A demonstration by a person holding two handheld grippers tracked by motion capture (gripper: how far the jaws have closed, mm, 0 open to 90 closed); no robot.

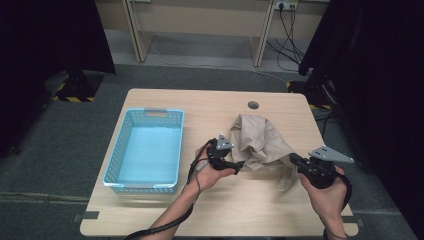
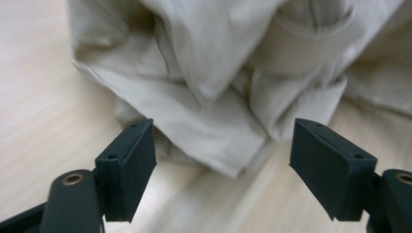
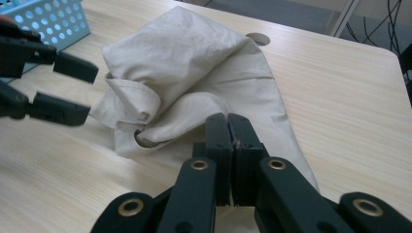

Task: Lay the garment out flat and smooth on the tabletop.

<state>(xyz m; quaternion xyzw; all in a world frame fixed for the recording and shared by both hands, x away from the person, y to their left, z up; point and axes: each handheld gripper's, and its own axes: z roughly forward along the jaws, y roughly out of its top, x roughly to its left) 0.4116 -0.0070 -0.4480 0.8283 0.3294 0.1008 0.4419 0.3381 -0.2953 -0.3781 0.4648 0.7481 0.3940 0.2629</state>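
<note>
Matt creased beige cloth (image 3: 194,82) (cotton-like) on smooth pale wood-grain table (image 1: 210,210); perforated plastic basket (image 1: 145,150).

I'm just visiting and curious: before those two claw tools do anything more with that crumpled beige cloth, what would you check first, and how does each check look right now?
1. Left gripper open and facing the cloth: ok.
2. Cloth edge between its jaws: not ok, it lies just beyond them.
3. Right gripper shut: ok.
4. Right gripper actually pinching cloth: cannot tell.
5. Blue basket empty and standing apart from the cloth: ok.
6. Cloth fully on the table: ok.
</note>
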